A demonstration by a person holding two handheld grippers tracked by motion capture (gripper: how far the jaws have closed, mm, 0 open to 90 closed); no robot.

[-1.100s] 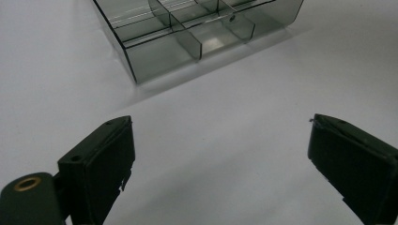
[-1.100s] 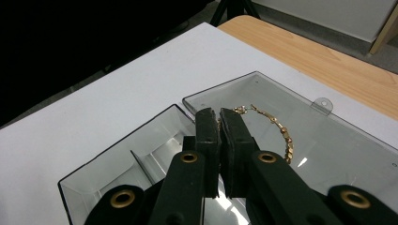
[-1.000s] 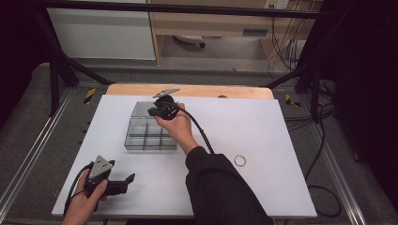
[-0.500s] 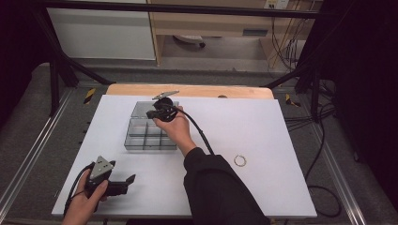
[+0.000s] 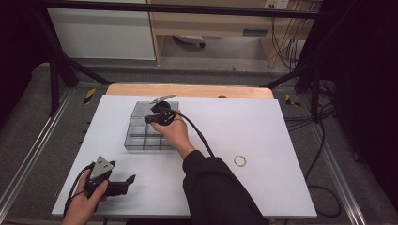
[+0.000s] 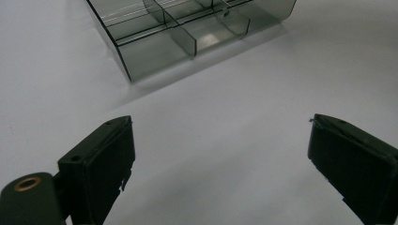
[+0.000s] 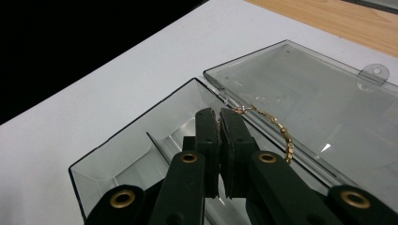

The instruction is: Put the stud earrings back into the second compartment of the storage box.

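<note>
Right gripper [image 7: 219,123] pinches gold chain [image 7: 274,125] above the divided clear box [image 7: 141,154], centre frame, chain draping over the open lid [image 7: 319,103]. I judge drop-off pending. Ring [image 5: 240,161] sits lower right, untouched. Left gripper [image 6: 220,154] spread wide, idle.

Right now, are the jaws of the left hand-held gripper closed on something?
No, in the left gripper view the left hand-held gripper has its jaws wide apart, with bare white table between them.
</note>
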